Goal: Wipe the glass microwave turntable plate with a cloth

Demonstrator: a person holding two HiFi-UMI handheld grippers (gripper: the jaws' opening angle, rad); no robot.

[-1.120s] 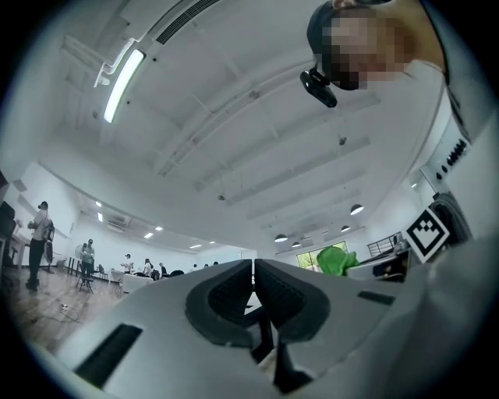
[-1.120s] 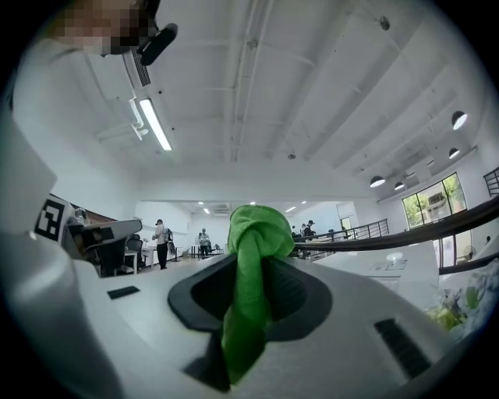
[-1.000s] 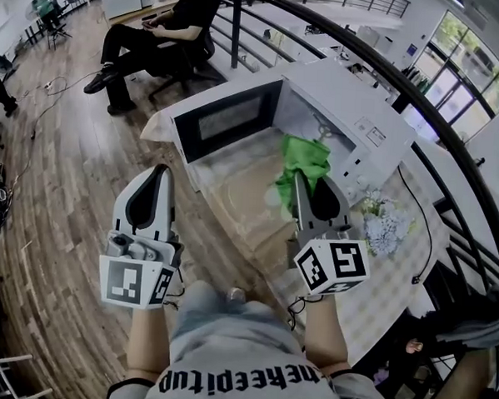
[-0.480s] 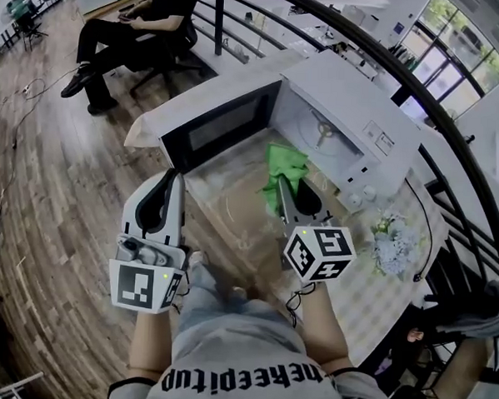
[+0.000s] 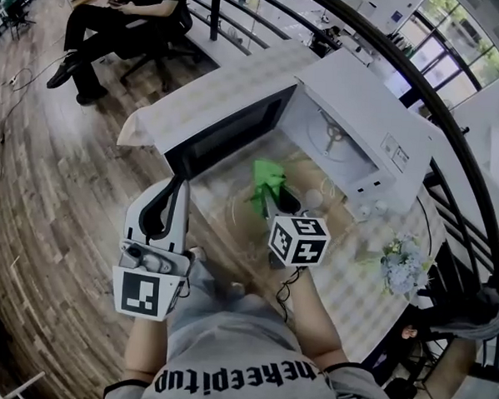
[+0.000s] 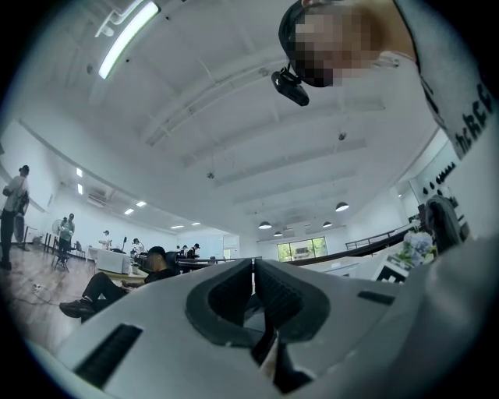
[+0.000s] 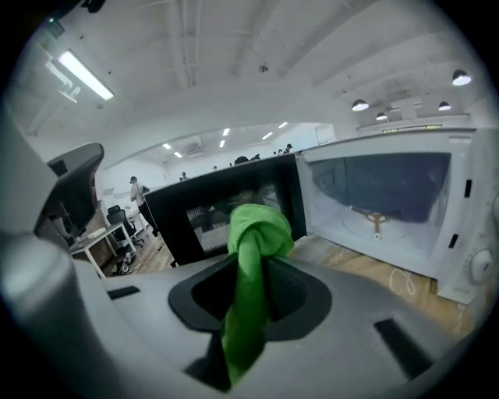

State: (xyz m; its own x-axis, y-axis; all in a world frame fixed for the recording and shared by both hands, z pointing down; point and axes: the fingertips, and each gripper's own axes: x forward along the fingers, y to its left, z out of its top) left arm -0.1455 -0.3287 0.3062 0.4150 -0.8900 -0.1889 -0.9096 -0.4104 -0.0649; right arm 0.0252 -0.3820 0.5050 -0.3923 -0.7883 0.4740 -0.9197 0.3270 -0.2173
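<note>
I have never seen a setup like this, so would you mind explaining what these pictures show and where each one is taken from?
No robot here: a person holds a two-jaw gripper in each hand. The top-down picture comes from a camera on the person's head; the other two come from cameras riding on the grippers, looking along their jaws. The left gripper has its jaws together with nothing between them. The right gripper is shut on a green cloth. On the table stands a white microwave with its door open; inside, only the bare turntable support shows. A faint round glassy outline in front of it seems to be the glass plate, though it is hard to make out. Flowers sit further right.
</note>
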